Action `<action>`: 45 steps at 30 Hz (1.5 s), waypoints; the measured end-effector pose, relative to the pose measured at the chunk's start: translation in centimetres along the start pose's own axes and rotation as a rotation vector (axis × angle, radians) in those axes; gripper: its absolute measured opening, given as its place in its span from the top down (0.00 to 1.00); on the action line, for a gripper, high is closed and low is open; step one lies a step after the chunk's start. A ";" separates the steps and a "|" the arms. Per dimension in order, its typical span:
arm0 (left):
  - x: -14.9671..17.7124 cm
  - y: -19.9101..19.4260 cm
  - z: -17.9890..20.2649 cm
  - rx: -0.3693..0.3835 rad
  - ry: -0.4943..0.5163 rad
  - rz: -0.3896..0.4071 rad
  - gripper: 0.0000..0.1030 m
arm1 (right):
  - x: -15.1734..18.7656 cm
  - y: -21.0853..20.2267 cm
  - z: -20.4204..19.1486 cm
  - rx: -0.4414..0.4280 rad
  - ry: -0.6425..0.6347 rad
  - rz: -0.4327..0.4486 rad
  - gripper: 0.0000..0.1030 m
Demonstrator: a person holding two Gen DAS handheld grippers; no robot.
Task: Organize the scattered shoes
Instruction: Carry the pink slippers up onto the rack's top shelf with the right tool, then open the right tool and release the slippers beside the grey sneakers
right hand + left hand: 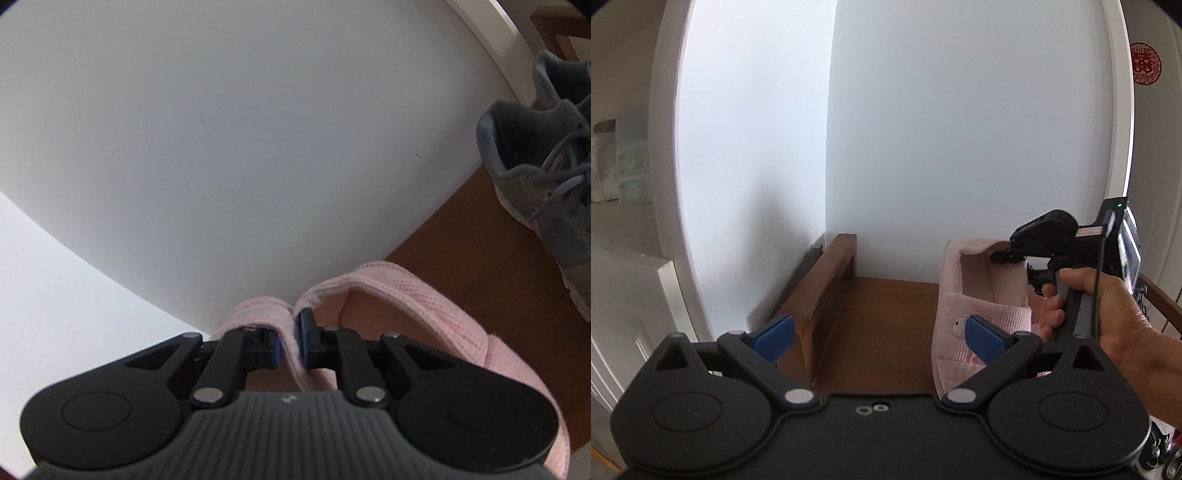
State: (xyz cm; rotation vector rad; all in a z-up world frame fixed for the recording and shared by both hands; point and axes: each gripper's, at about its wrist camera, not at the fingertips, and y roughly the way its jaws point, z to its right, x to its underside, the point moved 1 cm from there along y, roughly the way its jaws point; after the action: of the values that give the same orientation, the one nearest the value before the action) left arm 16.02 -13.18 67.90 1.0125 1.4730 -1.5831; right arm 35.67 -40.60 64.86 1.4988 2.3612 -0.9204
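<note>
The pink slipper (982, 295) hangs by its heel collar in the right gripper (290, 341), whose blue pads are pinched nearly closed on the fabric, toe toward the near edge of the wooden shelf (886, 325). The left gripper (879, 338) hovers wide open, holding nothing. Grey sneakers (546, 177) stand on the shelf to the right. I'd lower the slipper flat, sole down, well apart from them, before letting the pads release.
</note>
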 end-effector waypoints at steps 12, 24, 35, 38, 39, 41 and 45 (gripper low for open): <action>-0.7 5.8 -5.1 0.093 -0.005 -0.060 0.04 | 0.7 6.7 -3.2 0.274 -0.118 -0.087 0.67; 0.0 7.3 -3.8 0.230 0.048 -0.099 0.03 | 4.1 -8.5 1.7 0.328 -0.353 -0.073 0.39; 1.0 8.1 -2.1 0.311 0.098 -0.143 0.03 | 13.3 -4.4 2.5 0.383 -0.479 -0.182 0.36; 1.2 8.3 -1.8 0.314 0.103 -0.152 0.03 | 12.4 -2.2 2.4 0.359 -0.428 -0.161 0.36; 1.2 8.5 -1.8 0.314 0.103 -0.157 0.03 | 12.0 -1.7 2.4 0.360 -0.397 -0.154 0.36; 1.2 8.5 -1.9 0.315 0.098 -0.157 0.03 | 11.4 -1.8 2.2 0.371 -0.333 -0.135 0.37; 1.5 8.3 -2.0 0.325 0.108 -0.158 0.03 | 12.2 -5.0 1.9 0.365 -0.309 -0.084 0.38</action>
State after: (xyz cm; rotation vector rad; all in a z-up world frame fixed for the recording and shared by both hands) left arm 23.11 -11.74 63.04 1.2028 1.4241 -1.9545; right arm 25.31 -34.07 59.55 1.2572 2.1255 -1.5482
